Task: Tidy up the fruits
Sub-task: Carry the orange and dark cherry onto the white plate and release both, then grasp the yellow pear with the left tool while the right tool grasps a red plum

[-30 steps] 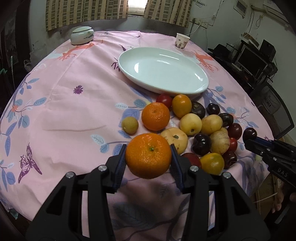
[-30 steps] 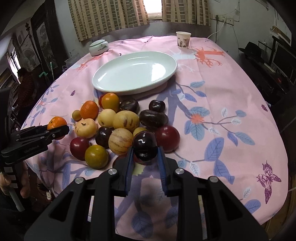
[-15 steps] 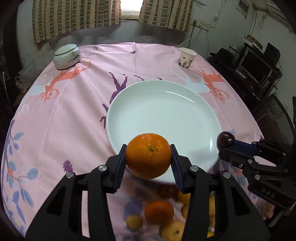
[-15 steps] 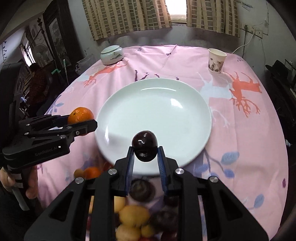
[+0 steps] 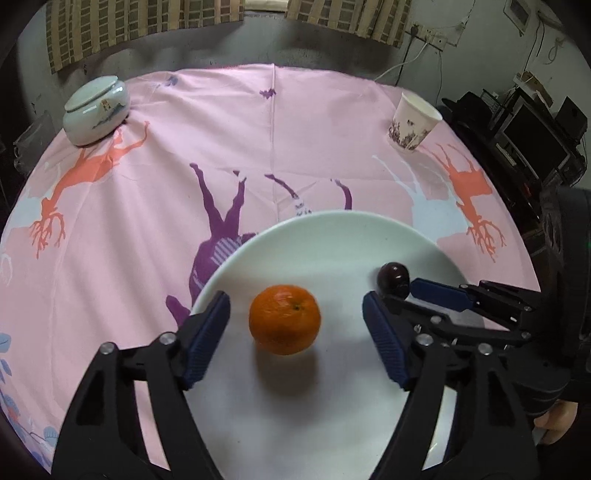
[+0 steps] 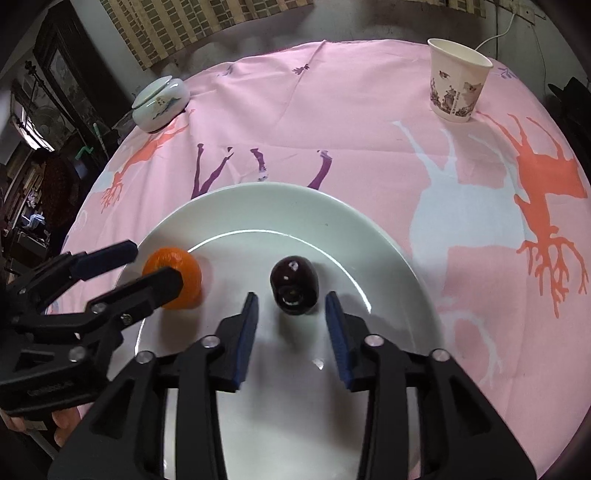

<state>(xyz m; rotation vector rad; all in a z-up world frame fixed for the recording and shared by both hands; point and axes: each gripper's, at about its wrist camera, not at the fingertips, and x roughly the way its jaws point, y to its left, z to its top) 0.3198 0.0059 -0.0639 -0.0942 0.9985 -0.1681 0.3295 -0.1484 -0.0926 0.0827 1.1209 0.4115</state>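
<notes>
Where legible, no brand lettering.

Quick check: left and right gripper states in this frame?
Left gripper: open, holding nothing; the orange sits free on the plate.
Right gripper: open, holding nothing; the dark plum sits free on the plate.

Wall: grey plaster (image 5: 332,48), socket and white cables at right
Window: striped brown-beige curtains (image 5: 155,22), daylight between them
Table: round, pink tablecloth (image 5: 303,122) with deer prints
Right side: black monitor (image 5: 532,138) on cluttered desk
Left side: dark wooden cabinet (image 6: 62,62)
</notes>
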